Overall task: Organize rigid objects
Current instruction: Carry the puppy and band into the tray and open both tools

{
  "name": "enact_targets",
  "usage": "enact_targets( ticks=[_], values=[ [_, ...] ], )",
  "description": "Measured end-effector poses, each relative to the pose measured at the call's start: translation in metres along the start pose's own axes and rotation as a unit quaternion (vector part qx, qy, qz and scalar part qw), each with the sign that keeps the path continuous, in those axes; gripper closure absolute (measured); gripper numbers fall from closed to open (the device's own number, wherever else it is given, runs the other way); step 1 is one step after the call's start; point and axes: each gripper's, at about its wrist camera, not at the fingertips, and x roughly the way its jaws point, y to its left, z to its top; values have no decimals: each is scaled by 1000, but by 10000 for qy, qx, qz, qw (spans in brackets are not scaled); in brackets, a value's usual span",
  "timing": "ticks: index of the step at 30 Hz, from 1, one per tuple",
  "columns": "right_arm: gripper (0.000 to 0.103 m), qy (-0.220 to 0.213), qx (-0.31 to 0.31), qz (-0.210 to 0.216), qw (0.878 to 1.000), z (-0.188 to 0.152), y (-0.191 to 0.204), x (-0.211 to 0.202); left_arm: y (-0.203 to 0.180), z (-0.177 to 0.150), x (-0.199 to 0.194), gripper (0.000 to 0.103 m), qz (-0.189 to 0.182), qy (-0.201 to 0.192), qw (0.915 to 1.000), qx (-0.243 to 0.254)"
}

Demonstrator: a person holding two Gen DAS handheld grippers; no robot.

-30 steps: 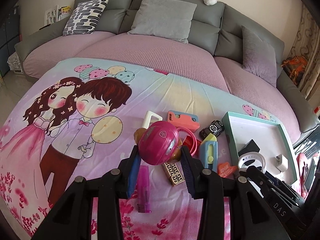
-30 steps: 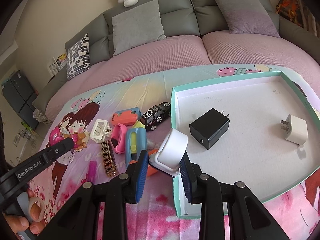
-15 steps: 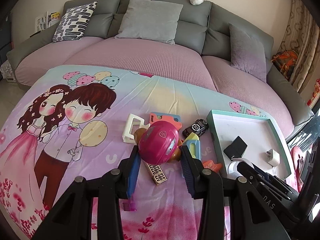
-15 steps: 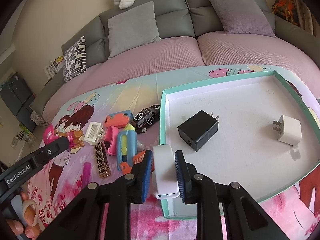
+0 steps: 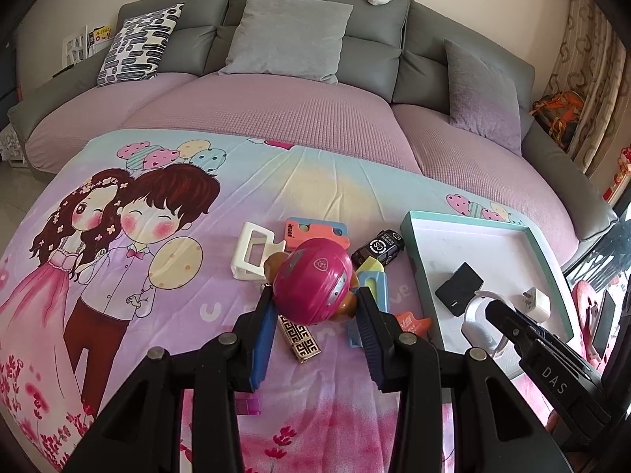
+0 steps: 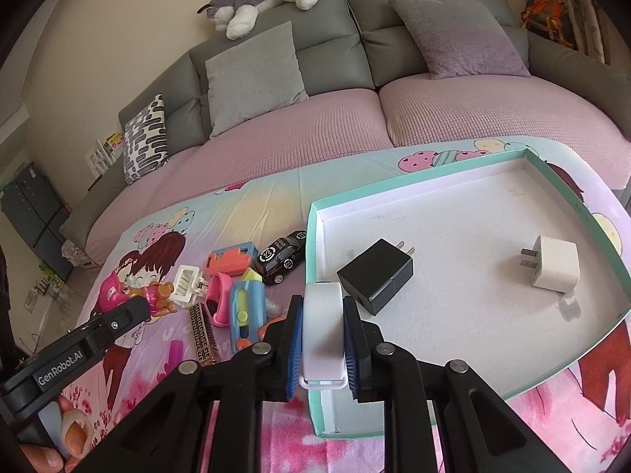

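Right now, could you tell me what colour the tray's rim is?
The cardboard tray's rim is teal green, clearest in the right wrist view.

White band (image 6: 322, 325) (gripped) over tray (image 6: 489, 165)

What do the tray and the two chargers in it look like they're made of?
Tray: likely cardboard; thin teal walls, matte white floor with scuffs. Black charger: hard plastic, smooth with a slight sheen, metal prongs. White charger: matte white plastic, also metal prongs.
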Motion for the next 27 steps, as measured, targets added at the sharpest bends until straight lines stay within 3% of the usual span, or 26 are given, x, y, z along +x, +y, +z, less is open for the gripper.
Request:
enact_targets(
  ticks=[5, 12, 19, 27],
  values=[
    [83, -186, 220, -477, 9984, 7, -29, -10, -21, 2, 3, 62, -78, 52, 9997, 234],
    [83, -285, 572, -1409, 9880, 11, -76, -22, -79, 2, 12, 62, -307, 205, 9955, 871],
    [83, -362, 976, -1535, 9827, 11, -108, -35, -136, -11, 29, 61, -535, 501, 9866, 1455],
    [83, -237, 995, -1596, 9819, 8, -115, -32, -165, -17, 40, 61, -694, 601, 9847, 1482]
  ],
)
